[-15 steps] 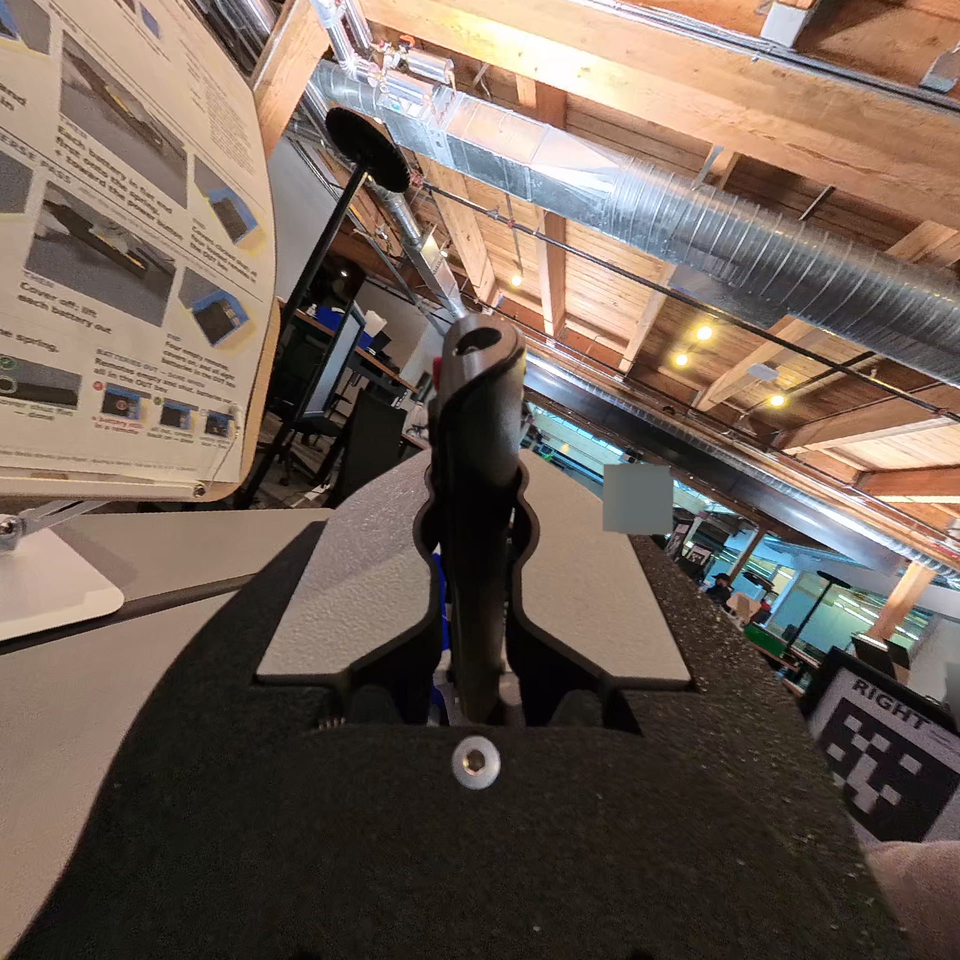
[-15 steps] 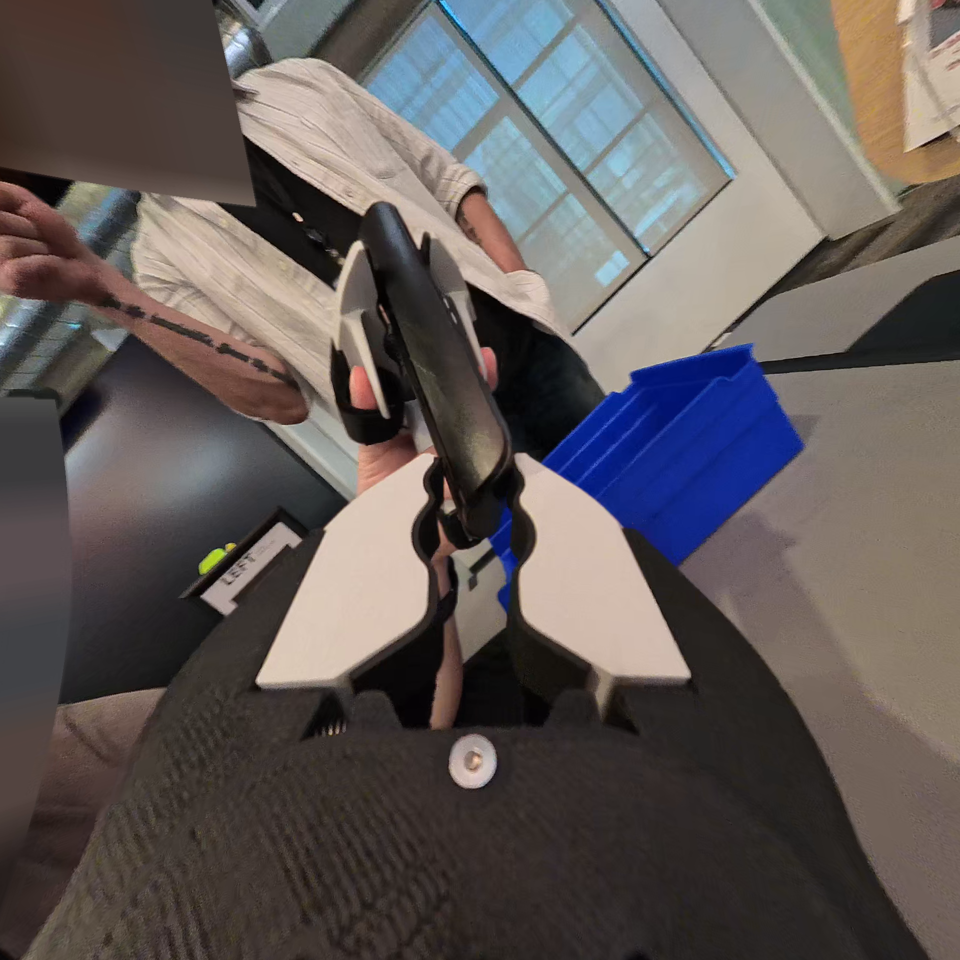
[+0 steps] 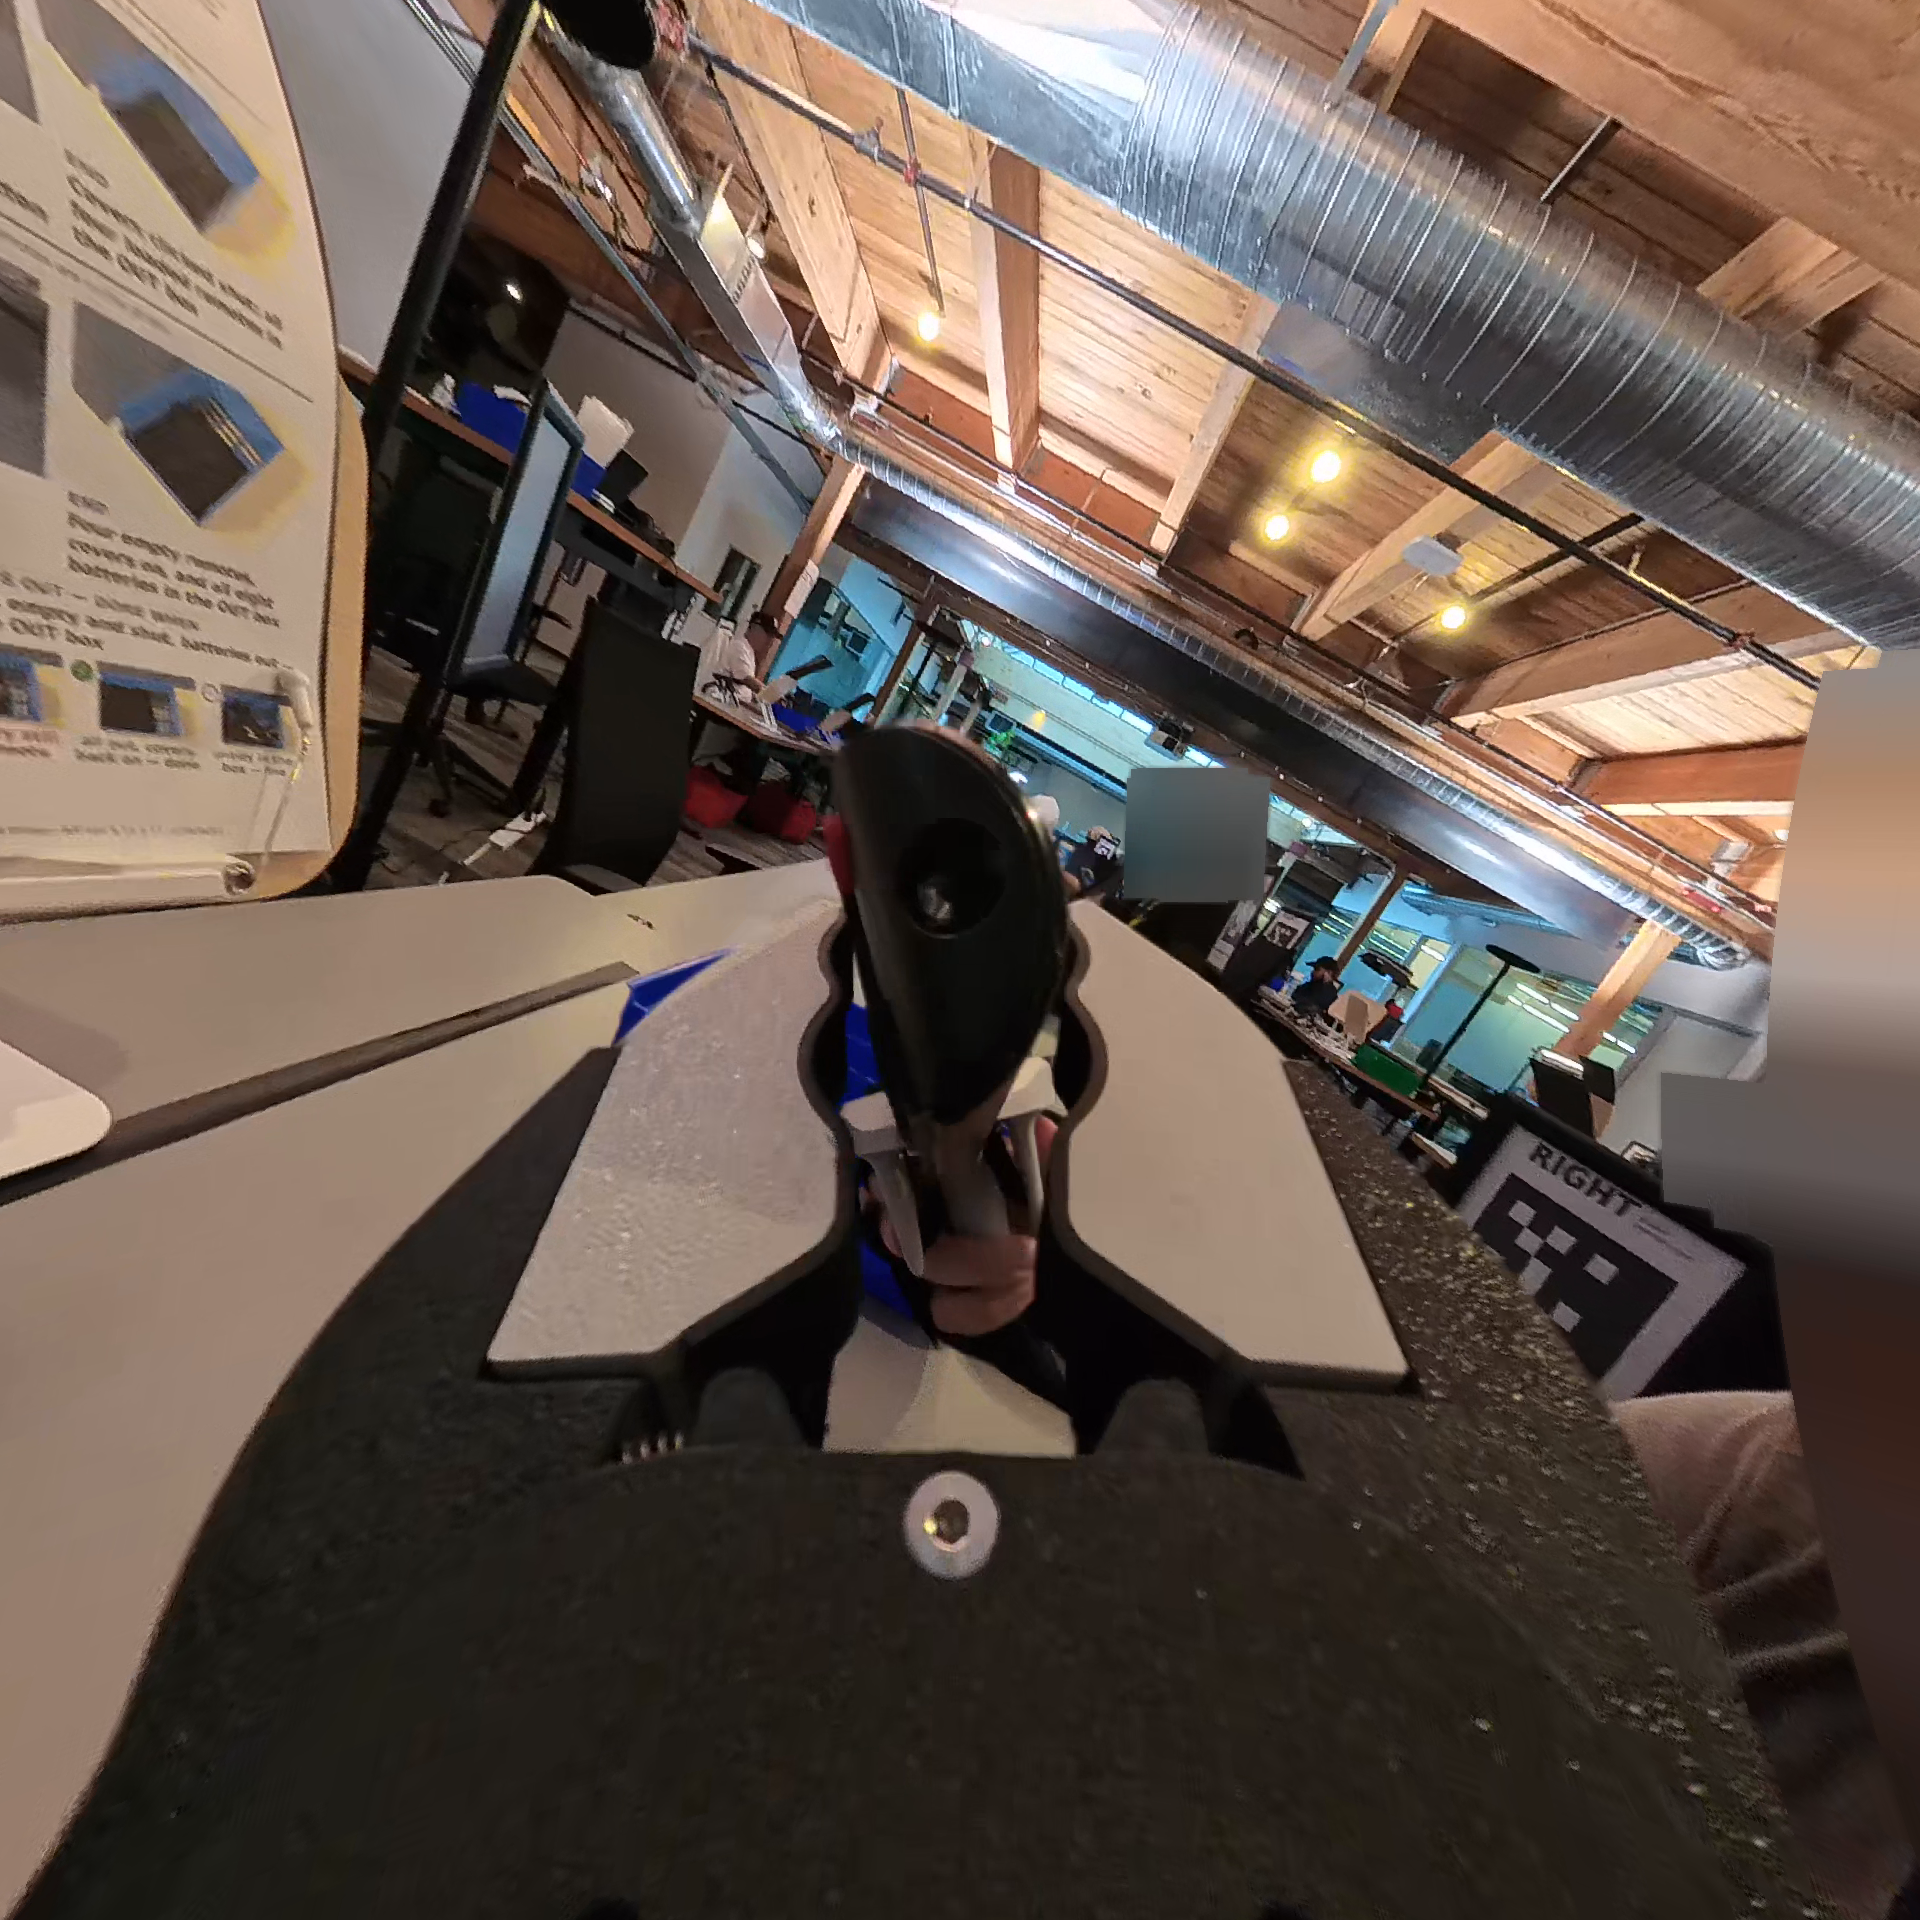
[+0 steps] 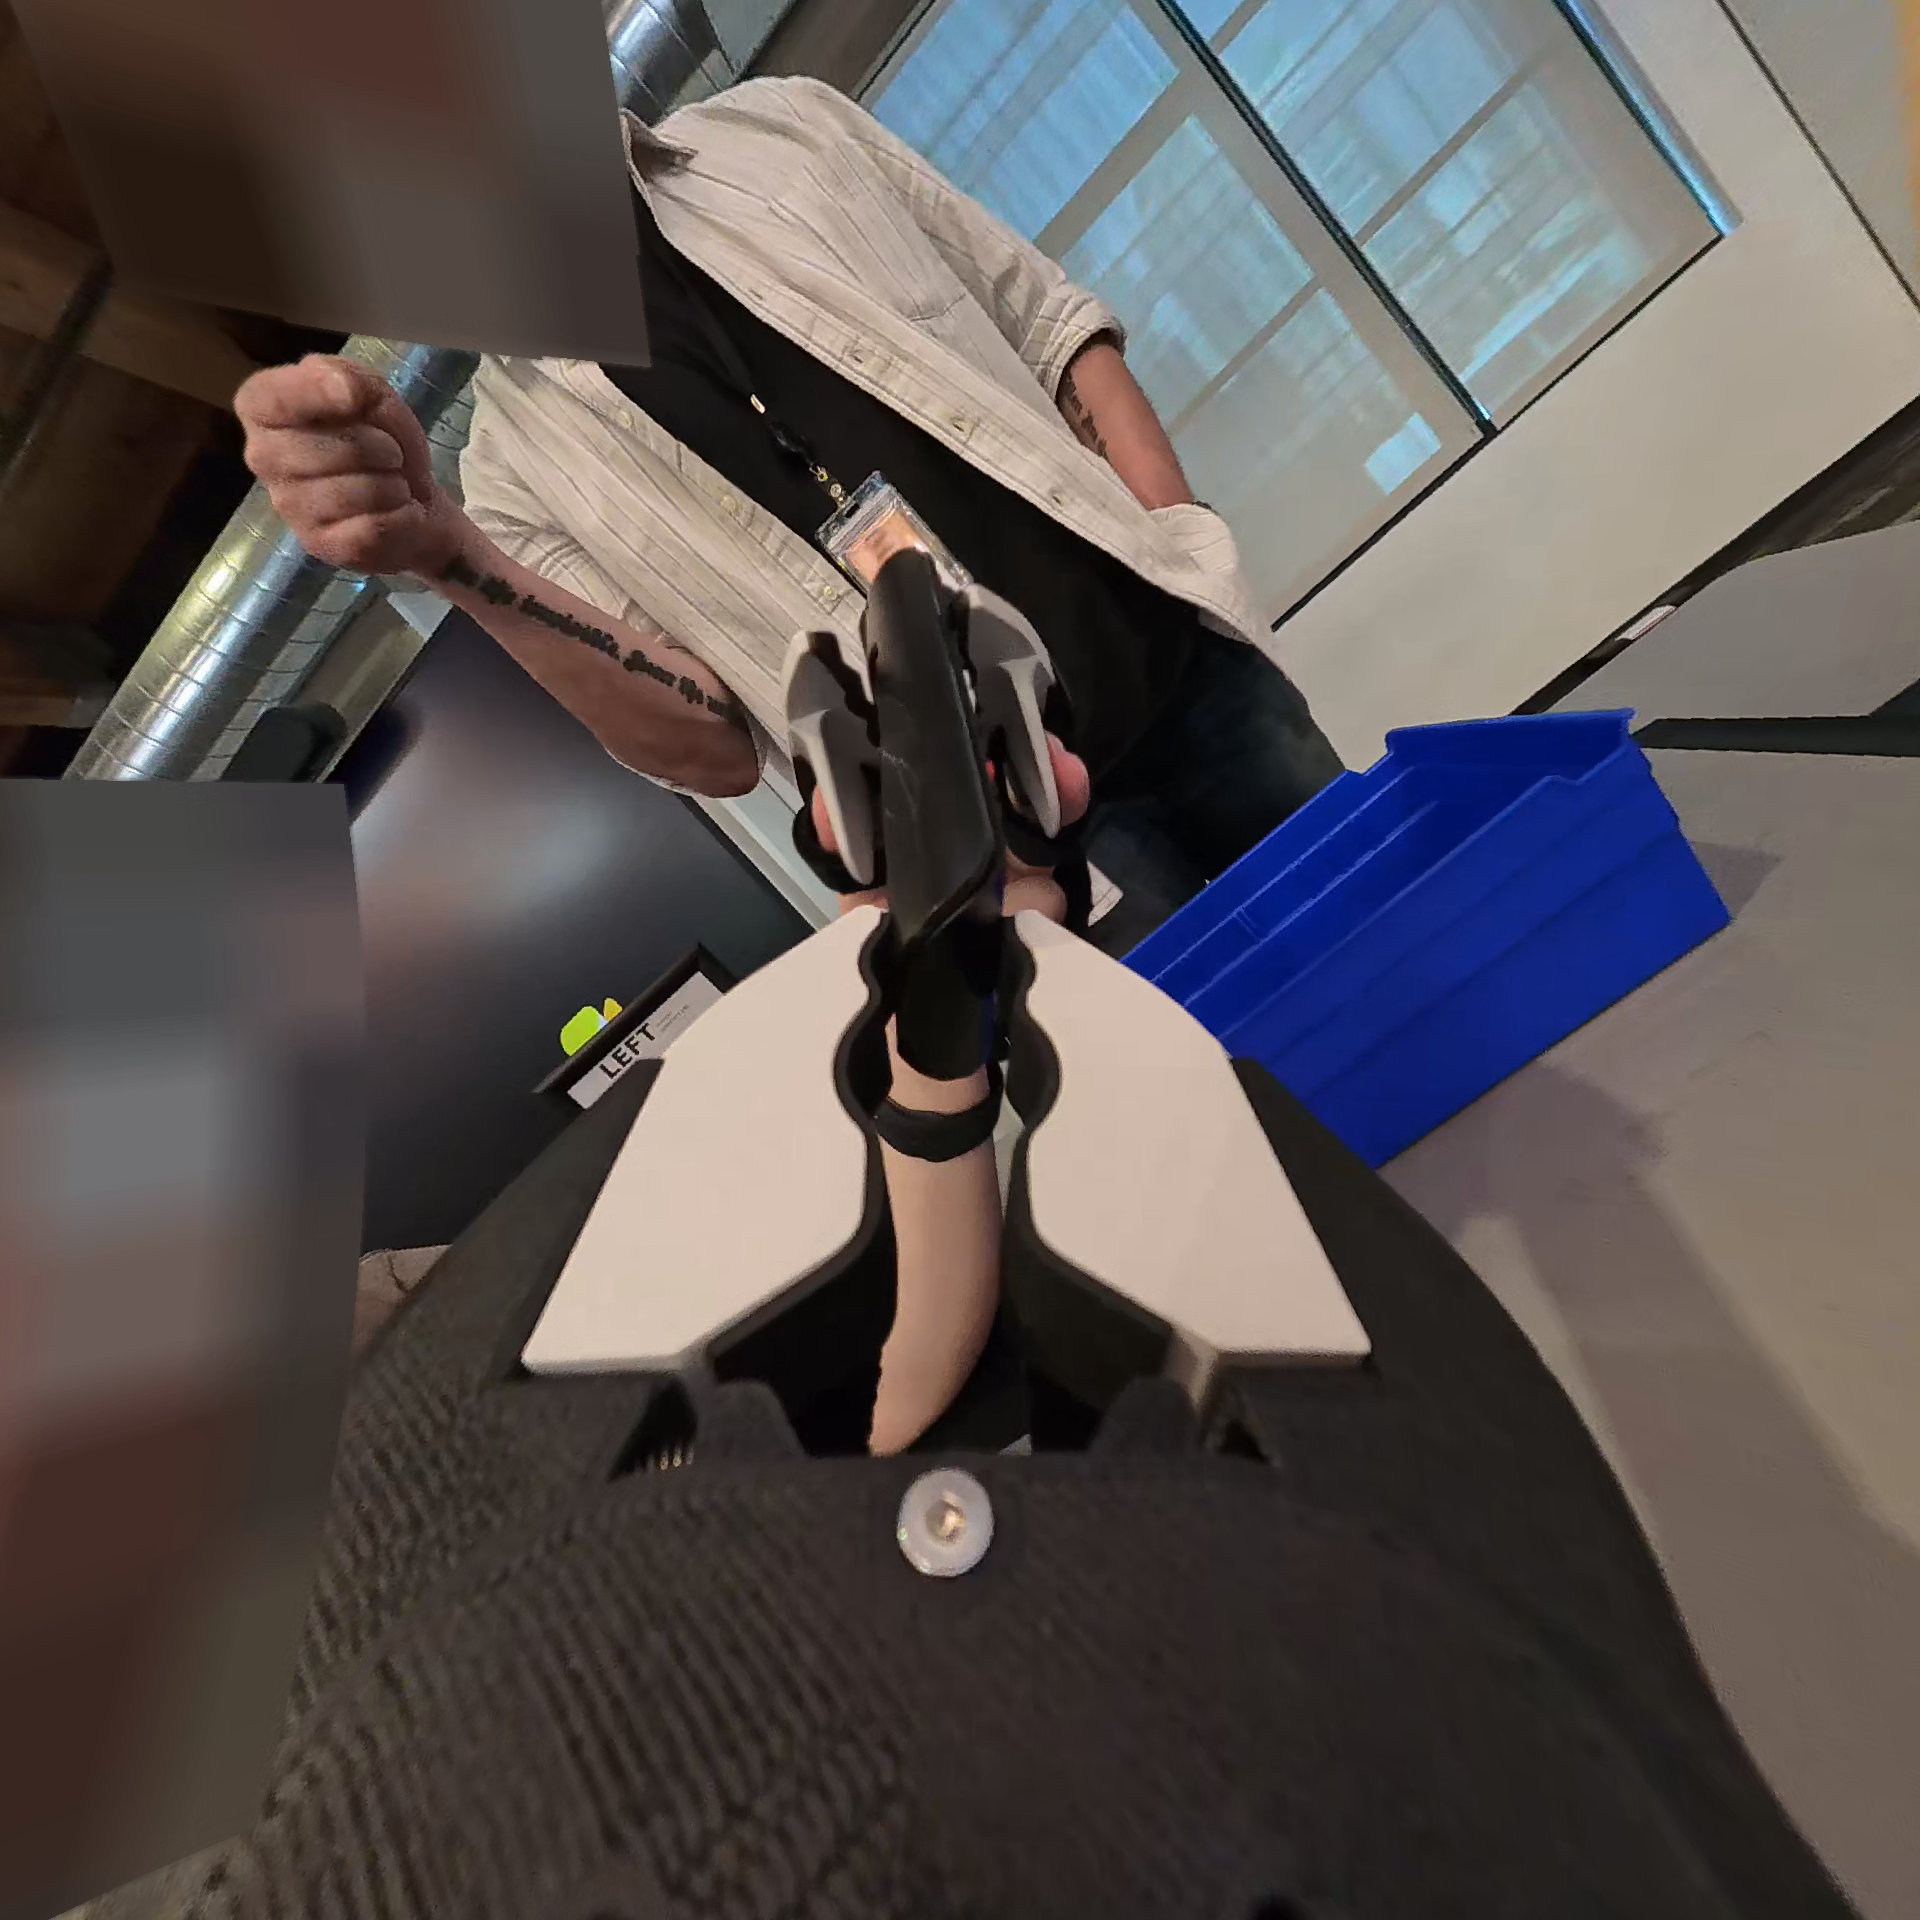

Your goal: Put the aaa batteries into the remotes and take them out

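- Since both grippers are clamped on the same black remote (image 4: 925, 790), we'd call this a mid-air two-handed hold, probably setting up to get the battery cover off or on. That's our guess.
- Left gripper (image 3: 951, 935): jaws closed nearly all the way, pinching one end of the remote.
- Right gripper (image 4: 945, 956): jaws also narrowed right down, gripping the opposite end. So the remote hangs between the two, up off the bench (image 4: 1714, 1247), with the blue bin (image 4: 1455, 935) sitting on the bench off to the side.
- To do this step well, we'd keep one side as the firm anchor and let the other do the sliding, pushing along the length of the remote, not twisting. Both grips sit close to the ends, so too much force could pop it loose.
- We'd also turn the cover side toward a camera first. Right now we can't tell which face has the cover, or whether it's open.
- Head count: one remote, two grippers, one blue bin, one printed instruction sheet (image 3: 156, 468) standing at the left, one bystander in a striped shirt (image 4: 831, 260).
- Batteries: zero showing. Whether any are inside the remote, we can't say.
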{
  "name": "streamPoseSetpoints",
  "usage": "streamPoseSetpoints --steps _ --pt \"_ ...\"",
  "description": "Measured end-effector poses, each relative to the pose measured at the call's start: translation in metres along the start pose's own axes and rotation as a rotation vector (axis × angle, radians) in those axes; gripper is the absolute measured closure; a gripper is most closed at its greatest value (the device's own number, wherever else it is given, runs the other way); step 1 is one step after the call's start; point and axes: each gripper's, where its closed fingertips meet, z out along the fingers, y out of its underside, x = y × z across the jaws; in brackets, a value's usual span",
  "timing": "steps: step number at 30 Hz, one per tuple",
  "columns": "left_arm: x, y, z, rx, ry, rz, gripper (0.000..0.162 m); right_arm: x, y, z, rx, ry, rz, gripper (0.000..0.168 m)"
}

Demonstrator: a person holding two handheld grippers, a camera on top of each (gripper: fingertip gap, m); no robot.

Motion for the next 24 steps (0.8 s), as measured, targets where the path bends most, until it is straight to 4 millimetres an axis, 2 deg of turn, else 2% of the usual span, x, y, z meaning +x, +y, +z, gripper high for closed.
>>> streamPoseSetpoints --steps 5,8,10,12,17,22,24 --pt "-0.008 0.010 0.004 -0.049 -0.052 0.017 0.135 0.004 -0.003 -0.005 -0.003 0.005 0.015 0.150" --pt "-0.016 0.007 0.003 0.011 -0.111 0.027 0.139 0.008 -0.011 -0.006 0.051 0.046 -0.001 0.148" --pt "-0.022 0.006 0.003 0.054 -0.138 0.005 0.140 0.017 -0.015 -0.009 0.087 0.132 -0.022 0.143" --pt "-0.027 0.005 0.002 0.085 -0.167 0.002 0.140 0.029 -0.018 -0.013 0.101 0.250 -0.070 0.129" --pt "-0.031 0.009 0.004 0.082 -0.192 0.004 0.139 0.033 -0.024 -0.016 0.150 0.413 -0.209 0.122" --pt "-0.032 0.014 0.008 0.079 -0.198 -0.010 0.139 0.030 -0.019 -0.010 0.143 0.382 -0.214 0.125" --pt "-0.032 0.016 0.009 0.081 -0.184 -0.032 0.139 0.028 -0.019 -0.010 0.147 0.344 -0.189 0.139"
